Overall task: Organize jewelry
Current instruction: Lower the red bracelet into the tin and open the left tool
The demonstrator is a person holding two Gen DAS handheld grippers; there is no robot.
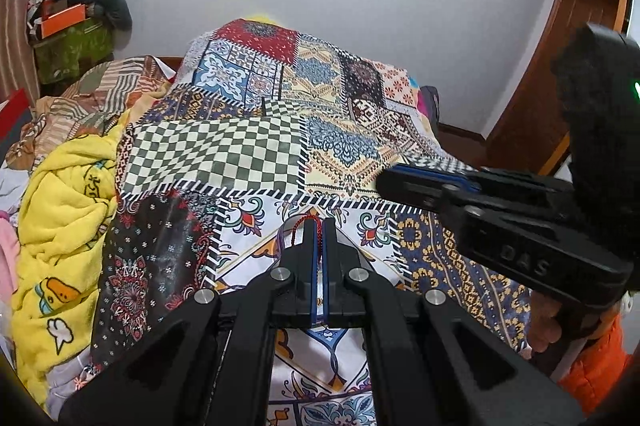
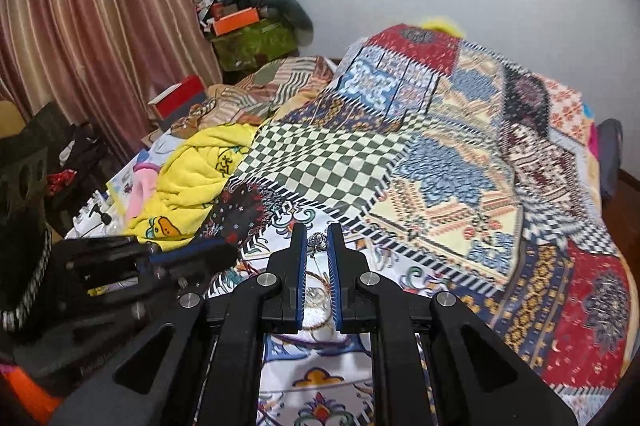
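Yellow blanket (image 2: 200, 162) lies left of patchwork quilt (image 2: 460, 162) on bed.

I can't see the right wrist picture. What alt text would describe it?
Right gripper, its black fingers lined in blue, closed on a small silver ornament above a patchwork bedspread where thin bangles lie. The left gripper reaches in from the left; a yellow cartoon blanket and striped curtains sit behind.
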